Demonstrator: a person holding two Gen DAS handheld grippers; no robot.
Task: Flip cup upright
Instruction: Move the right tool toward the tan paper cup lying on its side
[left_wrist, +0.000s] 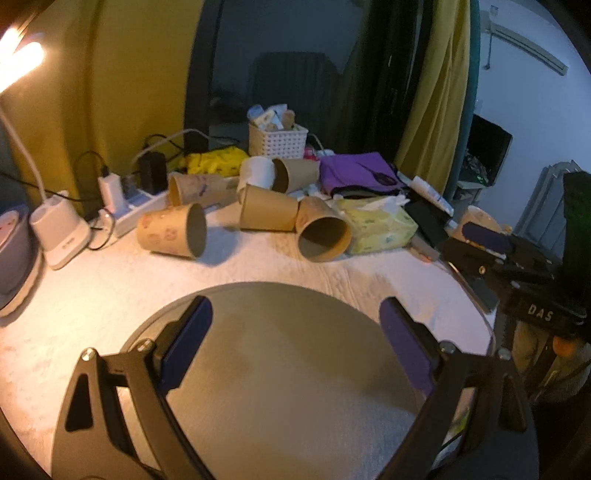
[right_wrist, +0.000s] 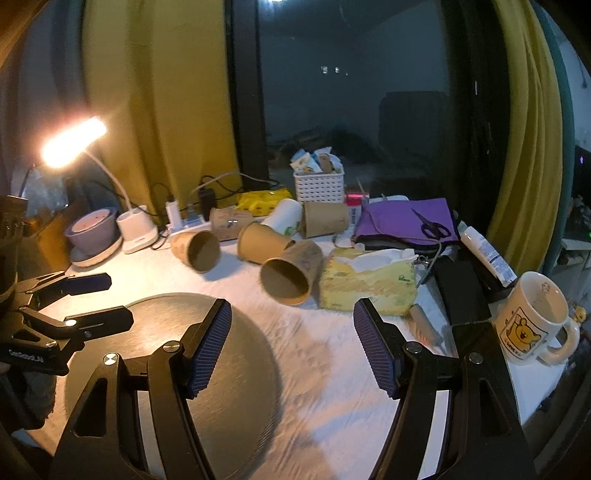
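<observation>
Several brown paper cups lie on their sides at the back of the white table. The nearest cup has its mouth facing me, next to a yellow tissue pack. Another cup lies to the left. My left gripper is open and empty above a round grey mat. My right gripper is open and empty, a short way in front of the nearest cup. The left gripper also shows in the right wrist view.
A lit desk lamp, a power strip, a white basket, purple cloth with scissors, a black case and a white bear mug crowd the back and right. The grey mat lies at front left.
</observation>
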